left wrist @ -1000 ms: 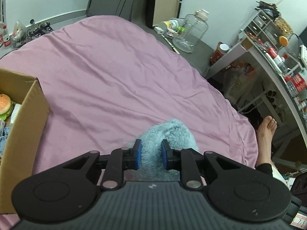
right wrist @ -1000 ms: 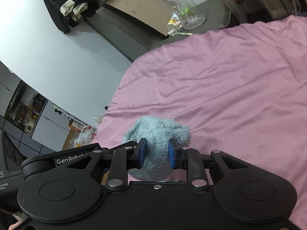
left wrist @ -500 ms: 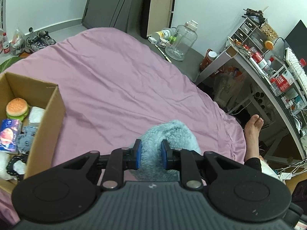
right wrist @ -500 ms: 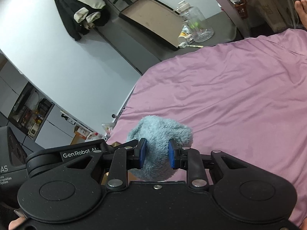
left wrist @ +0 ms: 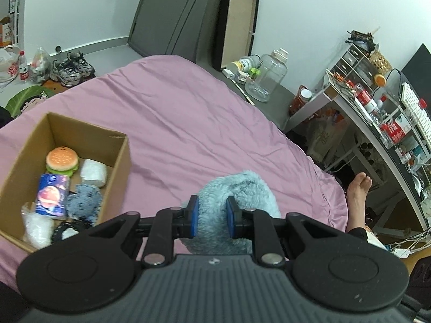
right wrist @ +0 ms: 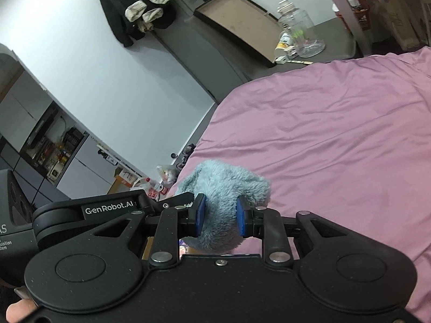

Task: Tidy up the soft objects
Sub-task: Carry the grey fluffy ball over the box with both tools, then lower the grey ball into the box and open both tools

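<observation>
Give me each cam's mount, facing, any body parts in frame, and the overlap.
Left wrist: on the left gripper, looking down across the pink bedsheet toward the open cardboard box and cluttered desk; a bare foot shows.
Right wrist: on the right gripper, facing across the bed toward the wall and hanging black jacket; a fingertip shows.
Shared: fluffy grey-blue plush, sheet, clear glass jar.

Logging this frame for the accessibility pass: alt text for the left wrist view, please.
The left gripper is shut on a fluffy blue-grey plush above a pink bedsheet. To its left, an open cardboard box holds a burger toy and other soft items.
</observation>
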`<move>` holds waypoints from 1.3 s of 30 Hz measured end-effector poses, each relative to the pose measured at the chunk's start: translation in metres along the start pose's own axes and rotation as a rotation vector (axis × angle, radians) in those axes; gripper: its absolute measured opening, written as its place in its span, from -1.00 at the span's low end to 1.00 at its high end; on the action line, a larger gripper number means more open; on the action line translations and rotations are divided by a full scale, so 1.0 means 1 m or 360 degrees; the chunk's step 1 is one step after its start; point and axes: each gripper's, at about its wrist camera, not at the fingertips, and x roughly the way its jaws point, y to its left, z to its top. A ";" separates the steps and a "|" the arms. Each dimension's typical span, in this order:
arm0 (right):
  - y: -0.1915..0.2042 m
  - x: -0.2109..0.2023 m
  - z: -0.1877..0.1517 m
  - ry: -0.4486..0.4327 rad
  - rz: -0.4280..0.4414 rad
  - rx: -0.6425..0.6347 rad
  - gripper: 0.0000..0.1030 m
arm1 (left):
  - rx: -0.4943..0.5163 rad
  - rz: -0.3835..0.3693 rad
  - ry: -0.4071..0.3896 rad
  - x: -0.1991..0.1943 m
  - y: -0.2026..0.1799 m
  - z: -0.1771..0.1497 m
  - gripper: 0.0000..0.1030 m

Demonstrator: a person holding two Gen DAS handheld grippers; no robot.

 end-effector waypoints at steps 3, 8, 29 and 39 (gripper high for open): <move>0.010 0.003 -0.002 0.0008 0.0006 -0.0025 -0.53 | -0.0014 0.0005 -0.0010 -0.007 0.010 0.002 -0.62; 0.024 0.010 -0.007 0.0034 0.0035 -0.0037 -0.53 | -0.0029 0.0010 -0.0020 -0.017 0.026 0.004 -0.62; 0.086 0.080 -0.042 0.0207 0.0082 -0.0100 -0.45 | -0.0183 0.0132 -0.0066 -0.033 0.121 0.021 -0.64; 0.085 0.097 -0.048 0.0265 0.0004 -0.0094 -0.43 | -0.0265 0.0231 -0.0044 -0.019 0.168 0.027 -0.66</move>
